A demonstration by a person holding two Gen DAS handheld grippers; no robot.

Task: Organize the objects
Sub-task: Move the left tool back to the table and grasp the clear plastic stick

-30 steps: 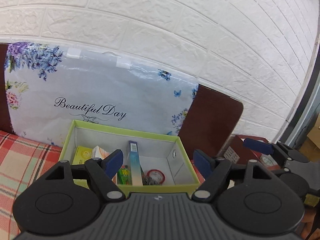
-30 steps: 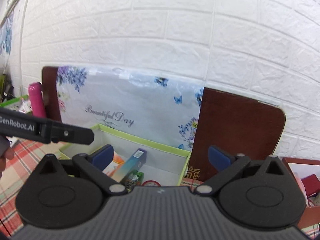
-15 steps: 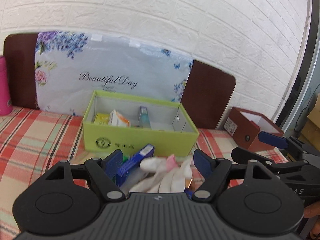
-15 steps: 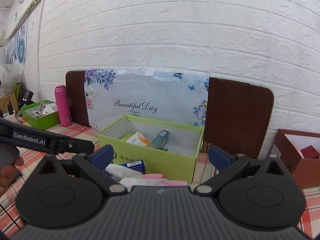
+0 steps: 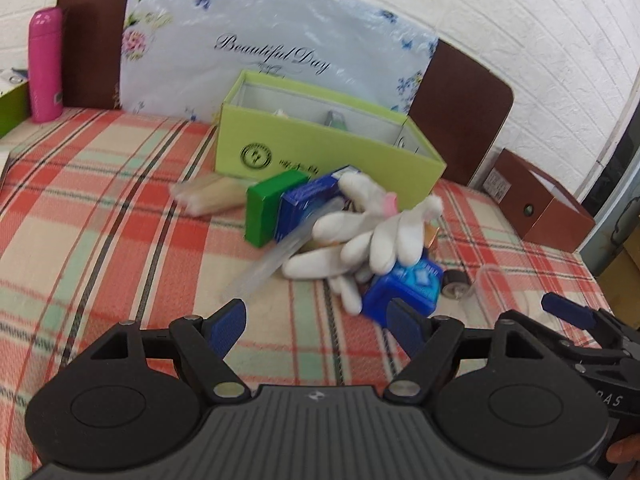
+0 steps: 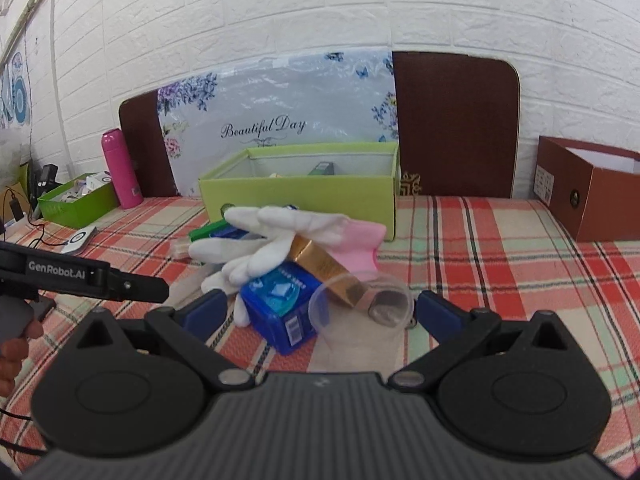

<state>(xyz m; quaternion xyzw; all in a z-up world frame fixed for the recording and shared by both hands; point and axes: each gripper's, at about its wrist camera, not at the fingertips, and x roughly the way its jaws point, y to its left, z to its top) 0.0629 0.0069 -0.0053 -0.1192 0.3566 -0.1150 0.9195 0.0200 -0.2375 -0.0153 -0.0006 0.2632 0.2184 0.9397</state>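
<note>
Both hand-held grippers, left (image 5: 316, 326) and right (image 6: 320, 314), hover agape over white gloves (image 6: 256, 240).

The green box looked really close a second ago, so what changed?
Both hand-held grippers pulled back from the green box and dipped down toward the pile in front of it: white gloves, blue box, clear cup. The left hand-held gripper and right hand-held gripper took hold of nothing. The box and pile stayed put.

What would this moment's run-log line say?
left tool: open, empty | right tool: open, empty | white fabric gloves: atop pile | lime-green cardboard box: behind pile
</note>
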